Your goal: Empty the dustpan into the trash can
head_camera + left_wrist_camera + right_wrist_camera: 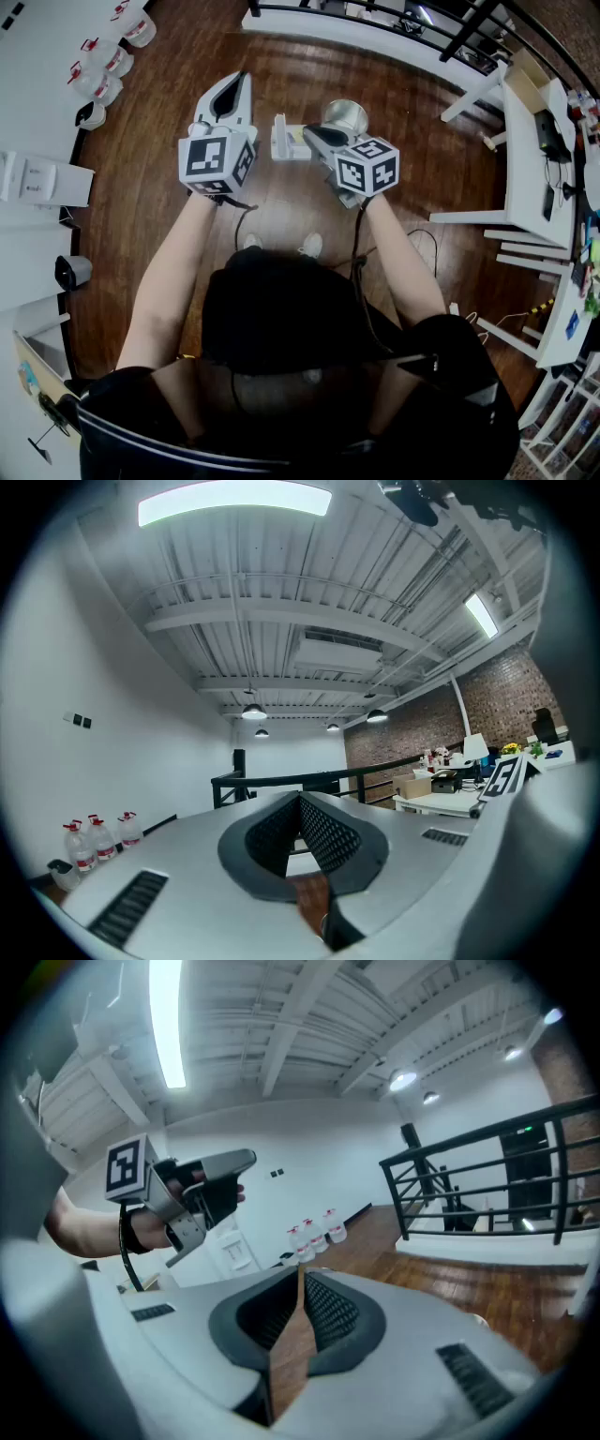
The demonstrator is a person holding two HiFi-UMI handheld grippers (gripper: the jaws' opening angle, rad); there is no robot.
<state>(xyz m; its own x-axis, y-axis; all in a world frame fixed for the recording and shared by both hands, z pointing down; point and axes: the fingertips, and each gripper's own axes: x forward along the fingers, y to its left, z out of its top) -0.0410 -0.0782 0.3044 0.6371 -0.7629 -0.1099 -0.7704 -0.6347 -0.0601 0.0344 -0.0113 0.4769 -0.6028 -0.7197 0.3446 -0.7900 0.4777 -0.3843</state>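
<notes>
In the head view a round silvery trash can (344, 114) stands on the wooden floor, partly hidden behind my right gripper (310, 134). Just left of it stands a white object (285, 141) that may be the dustpan; its shape is hard to make out. Both grippers are held up in the air above them and hold nothing. My left gripper (241, 82) is shut and points ahead, left of the white object. In its own view the left gripper (300, 801) has its jaws closed against the far wall. The right gripper (300, 1275) is shut too, tilted down, with the left gripper (208, 1188) in its view.
A black railing (375, 23) runs along the far side. White tables (525, 159) stand at the right. Several water bottles (108, 61) line the left wall. Cables (422, 239) lie on the floor by the person's feet (311, 246).
</notes>
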